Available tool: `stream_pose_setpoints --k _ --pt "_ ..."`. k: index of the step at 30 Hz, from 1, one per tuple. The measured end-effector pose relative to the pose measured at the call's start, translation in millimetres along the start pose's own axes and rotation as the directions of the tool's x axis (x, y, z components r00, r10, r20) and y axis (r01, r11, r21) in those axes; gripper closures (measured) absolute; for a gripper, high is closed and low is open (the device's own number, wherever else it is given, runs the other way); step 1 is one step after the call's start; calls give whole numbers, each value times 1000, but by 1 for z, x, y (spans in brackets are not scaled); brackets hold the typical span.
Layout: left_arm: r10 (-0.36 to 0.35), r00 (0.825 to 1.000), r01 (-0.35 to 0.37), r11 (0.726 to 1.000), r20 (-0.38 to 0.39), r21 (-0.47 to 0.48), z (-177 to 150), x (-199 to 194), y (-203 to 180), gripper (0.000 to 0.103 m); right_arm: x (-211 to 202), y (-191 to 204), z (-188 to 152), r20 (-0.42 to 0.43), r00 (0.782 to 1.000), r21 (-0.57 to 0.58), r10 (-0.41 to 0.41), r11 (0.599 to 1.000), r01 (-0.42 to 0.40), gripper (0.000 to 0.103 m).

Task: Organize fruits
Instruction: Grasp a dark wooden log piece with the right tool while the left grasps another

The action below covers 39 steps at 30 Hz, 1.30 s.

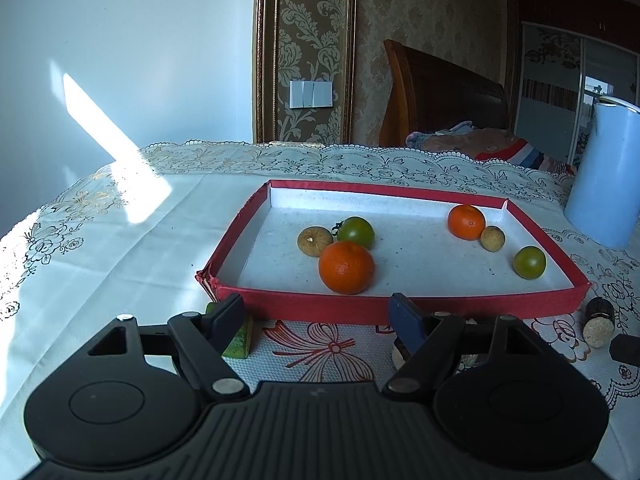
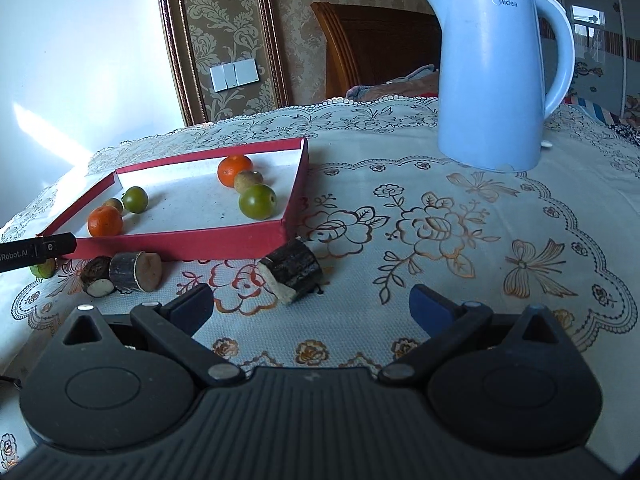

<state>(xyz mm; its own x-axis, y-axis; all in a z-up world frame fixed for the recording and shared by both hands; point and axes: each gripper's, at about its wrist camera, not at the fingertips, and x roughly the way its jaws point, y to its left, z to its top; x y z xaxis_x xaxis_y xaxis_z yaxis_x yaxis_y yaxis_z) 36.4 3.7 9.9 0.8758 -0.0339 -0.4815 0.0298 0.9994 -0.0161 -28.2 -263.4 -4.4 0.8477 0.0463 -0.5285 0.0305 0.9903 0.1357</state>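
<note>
- Left tongs (image 1: 318, 314): standing released with nothing between the fingers, hovering just short of the near wall of the red tray (image 1: 404, 305).
- Right tongs (image 2: 310, 304): likewise standing spread and empty, hanging over the flowered tablecloth (image 2: 440, 240) to the right of the tray.
- Tray: lying on the table, holding six fruits in two groups.
- Left group: a large orange (image 1: 346, 267) sitting nearest, with a green fruit (image 1: 356, 233) and a brown fruit (image 1: 315, 241) just behind it.
- Right group: a small orange (image 1: 466, 222) sitting farthest, a brown fruit (image 1: 492, 238) touching it, and a green fruit (image 1: 529, 262) lying nearer, slightly apart.
- Outside the tray: three dark-skinned cut pieces lying along the near wall; one piece (image 2: 292, 274) resting by the tray's near right corner, just ahead of the right tongs, two more (image 2: 124, 274) lying farther left.
- Green piece (image 1: 239, 336): lying beside the left finger of the left tongs.
- Blue kettle (image 2: 496, 76): standing at the far right of the table, well apart from the tray.
</note>
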Motion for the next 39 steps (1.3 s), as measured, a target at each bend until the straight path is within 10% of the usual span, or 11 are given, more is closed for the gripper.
stream_pose_setpoints --k 7,19,39 --pt "-5 1000 5 1000 -1 16 -1 -1 -2 24 20 26 10 0 997 -151 -73 986 72 1" --pt "-32 999 30 998 -29 -58 3 2 10 23 46 35 18 -81 996 -201 -24 979 7 54" --pt "-114 991 129 940 -67 316 -15 7 -53 17 46 32 18 -79 997 -184 -16 983 1 55"
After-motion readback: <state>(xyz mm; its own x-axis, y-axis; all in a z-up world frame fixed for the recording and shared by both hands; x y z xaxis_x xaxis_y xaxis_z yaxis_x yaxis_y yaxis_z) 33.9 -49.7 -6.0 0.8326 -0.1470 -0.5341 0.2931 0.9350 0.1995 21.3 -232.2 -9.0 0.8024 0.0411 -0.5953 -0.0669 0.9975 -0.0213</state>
